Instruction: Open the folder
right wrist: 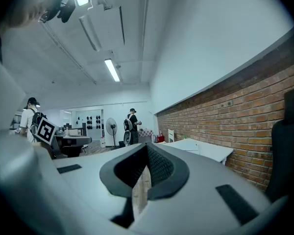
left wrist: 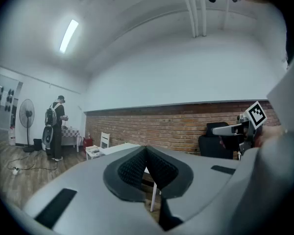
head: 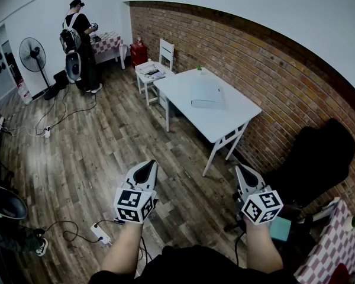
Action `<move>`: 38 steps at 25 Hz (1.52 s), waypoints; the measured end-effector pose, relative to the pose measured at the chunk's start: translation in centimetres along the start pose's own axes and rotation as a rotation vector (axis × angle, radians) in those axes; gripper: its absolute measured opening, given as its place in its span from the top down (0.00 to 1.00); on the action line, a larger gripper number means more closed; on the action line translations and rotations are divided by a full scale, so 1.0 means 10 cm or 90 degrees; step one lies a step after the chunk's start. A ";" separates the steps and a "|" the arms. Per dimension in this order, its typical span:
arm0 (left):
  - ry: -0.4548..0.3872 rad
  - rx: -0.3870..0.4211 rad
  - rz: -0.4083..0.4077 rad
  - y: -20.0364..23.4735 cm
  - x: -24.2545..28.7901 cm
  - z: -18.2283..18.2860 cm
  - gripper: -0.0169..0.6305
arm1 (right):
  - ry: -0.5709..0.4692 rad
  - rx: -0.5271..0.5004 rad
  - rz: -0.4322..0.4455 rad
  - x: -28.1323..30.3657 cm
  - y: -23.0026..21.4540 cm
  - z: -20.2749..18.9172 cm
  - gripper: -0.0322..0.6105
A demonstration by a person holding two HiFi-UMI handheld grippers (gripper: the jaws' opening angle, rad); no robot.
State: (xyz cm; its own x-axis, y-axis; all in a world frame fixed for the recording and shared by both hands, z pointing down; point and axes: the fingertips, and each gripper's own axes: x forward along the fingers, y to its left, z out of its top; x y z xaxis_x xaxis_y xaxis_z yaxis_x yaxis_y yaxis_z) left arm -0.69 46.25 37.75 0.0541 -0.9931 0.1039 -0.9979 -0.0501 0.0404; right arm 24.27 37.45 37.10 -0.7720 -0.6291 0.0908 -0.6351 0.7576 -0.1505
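nothing of the task is done yet, as far as i can see. the folder (head: 207, 94) lies flat near the middle of the white table (head: 239, 120), a little toward its far end. it looks closed, though from here it is too small for me to be sure of the cover.

i'm standing well apart from that table, with open wooden floor between us. the left gripper (head: 145, 166) is clenched, its pads pressed together with nothing between them. the right gripper (head: 243, 172) is the same, clamped tight on nothing. both are held out roughly level in front of me, aimed toward the table rather than at anything within reach.

what is left is everything, by my reckoning: walk up to the near edge of the table, release at least one claw, catch the free edge of the cover and swing it over. the other claw may have to pin the folder so it doesn't slide across the smooth top.

another person (head: 80, 37) stands in the far corner of the room, well clear of my path.
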 end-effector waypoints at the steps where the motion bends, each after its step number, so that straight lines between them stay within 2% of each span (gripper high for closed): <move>1: 0.002 0.002 -0.002 -0.04 0.01 -0.01 0.95 | 0.001 -0.001 0.003 0.00 -0.01 -0.01 0.93; 10: 0.025 0.001 0.000 -0.27 0.15 -0.16 0.95 | 0.009 0.008 0.024 -0.09 -0.20 -0.11 0.93; 14: 0.031 -0.002 0.003 -0.43 0.22 -0.19 0.95 | 0.011 0.033 0.016 -0.21 -0.40 -0.21 0.93; 20: 0.036 0.014 0.002 -0.82 0.32 -0.25 0.95 | -0.017 -0.023 0.019 -0.46 -0.63 -0.14 0.93; 24: 0.053 -0.003 0.012 -0.94 0.36 -0.42 0.95 | 0.001 -0.001 0.033 -0.48 -0.73 -0.26 0.93; 31: 0.062 -0.010 0.008 -0.85 0.74 -0.52 0.95 | 0.028 0.029 0.035 -0.25 -0.95 -0.41 0.93; 38: 0.080 -0.029 -0.010 -0.42 1.44 -0.61 0.95 | 0.052 0.040 0.032 0.50 -1.19 -0.45 0.93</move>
State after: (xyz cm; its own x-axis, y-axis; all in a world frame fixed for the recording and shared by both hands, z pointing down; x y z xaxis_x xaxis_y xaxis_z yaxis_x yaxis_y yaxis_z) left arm 4.51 32.80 45.11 0.0762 -0.9711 0.2261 -0.9945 -0.0577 0.0877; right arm 27.89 26.10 43.78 -0.8040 -0.5724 0.1611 -0.5946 0.7737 -0.2187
